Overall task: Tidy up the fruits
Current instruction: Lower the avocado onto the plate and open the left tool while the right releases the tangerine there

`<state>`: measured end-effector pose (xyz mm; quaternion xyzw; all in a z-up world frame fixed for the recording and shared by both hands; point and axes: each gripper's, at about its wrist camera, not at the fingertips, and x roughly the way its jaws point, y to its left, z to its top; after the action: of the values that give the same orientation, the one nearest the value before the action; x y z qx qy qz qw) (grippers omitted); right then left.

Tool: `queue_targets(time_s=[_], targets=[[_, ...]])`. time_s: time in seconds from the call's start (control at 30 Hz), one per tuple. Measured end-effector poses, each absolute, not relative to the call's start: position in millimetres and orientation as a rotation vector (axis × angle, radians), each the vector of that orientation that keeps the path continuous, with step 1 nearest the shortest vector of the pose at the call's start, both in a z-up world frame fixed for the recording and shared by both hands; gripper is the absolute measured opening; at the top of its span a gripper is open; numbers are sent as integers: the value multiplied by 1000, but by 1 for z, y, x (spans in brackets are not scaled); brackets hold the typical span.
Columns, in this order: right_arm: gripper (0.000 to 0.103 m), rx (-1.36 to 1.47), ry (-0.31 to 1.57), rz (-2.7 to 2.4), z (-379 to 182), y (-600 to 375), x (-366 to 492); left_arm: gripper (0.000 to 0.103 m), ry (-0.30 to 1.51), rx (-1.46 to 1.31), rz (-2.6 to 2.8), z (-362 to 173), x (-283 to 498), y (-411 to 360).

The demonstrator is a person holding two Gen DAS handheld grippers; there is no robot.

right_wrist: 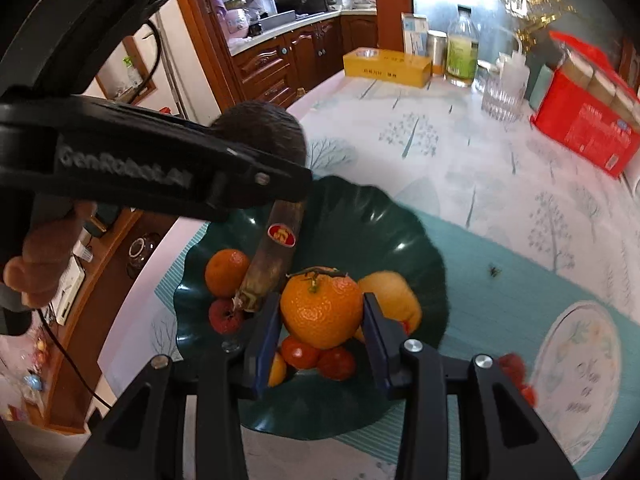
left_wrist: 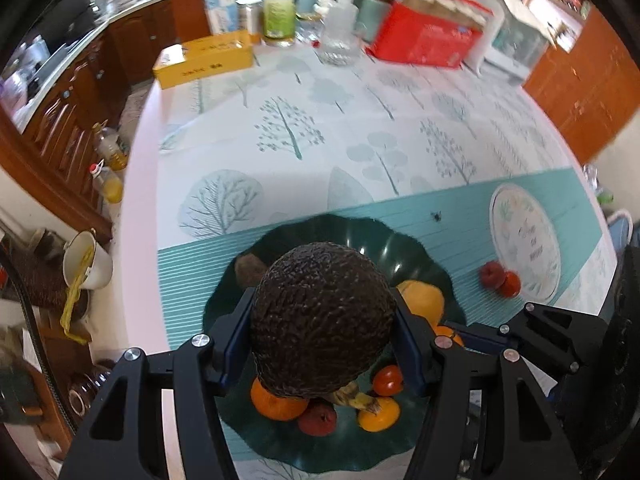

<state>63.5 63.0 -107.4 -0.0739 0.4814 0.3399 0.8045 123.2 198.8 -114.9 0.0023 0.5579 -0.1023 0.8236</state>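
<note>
My left gripper [left_wrist: 322, 320] is shut on a dark, bumpy avocado [left_wrist: 320, 312], held above a dark green wavy bowl [left_wrist: 400, 240]. My right gripper [right_wrist: 322, 312] is shut on an orange mandarin [right_wrist: 320, 304] over the same bowl [right_wrist: 360, 216]. In the bowl lie a browned banana with a sticker [right_wrist: 276, 256], a small orange [right_wrist: 226, 272], a yellow fruit [right_wrist: 396, 300], red tomatoes [right_wrist: 316, 356] and a red fruit [right_wrist: 222, 316]. Seen from the right wrist, the avocado [right_wrist: 264, 132] hangs at the bowl's far left rim. Two small red fruits [left_wrist: 500, 278] sit on the table right of the bowl.
A round patterned plate [left_wrist: 524, 240] lies right of the bowl. At the table's far side stand a yellow box [left_wrist: 204, 62], bottles [left_wrist: 280, 8], a glass [right_wrist: 500, 100] and a red box [left_wrist: 424, 36]. The table's left edge drops to wooden cabinets and floor clutter.
</note>
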Motion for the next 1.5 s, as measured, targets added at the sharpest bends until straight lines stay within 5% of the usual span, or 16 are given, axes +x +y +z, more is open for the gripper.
queue_targets(time_s=[0.53, 0.7, 0.8, 0.9, 1.5], targets=[[42, -144, 1018, 668, -133, 66, 49, 61, 1261, 216, -330, -162, 138, 161], [63, -138, 997, 661, -129, 60, 47, 61, 1280, 247, -326, -170, 136, 158], [65, -120, 990, 668, -125, 56, 47, 64, 1252, 230, -349, -162, 134, 158], [66, -124, 984, 670, -122, 54, 46, 81, 1207, 228, -341, -151, 133, 160], [65, -163, 939, 687, -92, 38, 26, 81, 1101, 81, -276, -85, 116, 186]])
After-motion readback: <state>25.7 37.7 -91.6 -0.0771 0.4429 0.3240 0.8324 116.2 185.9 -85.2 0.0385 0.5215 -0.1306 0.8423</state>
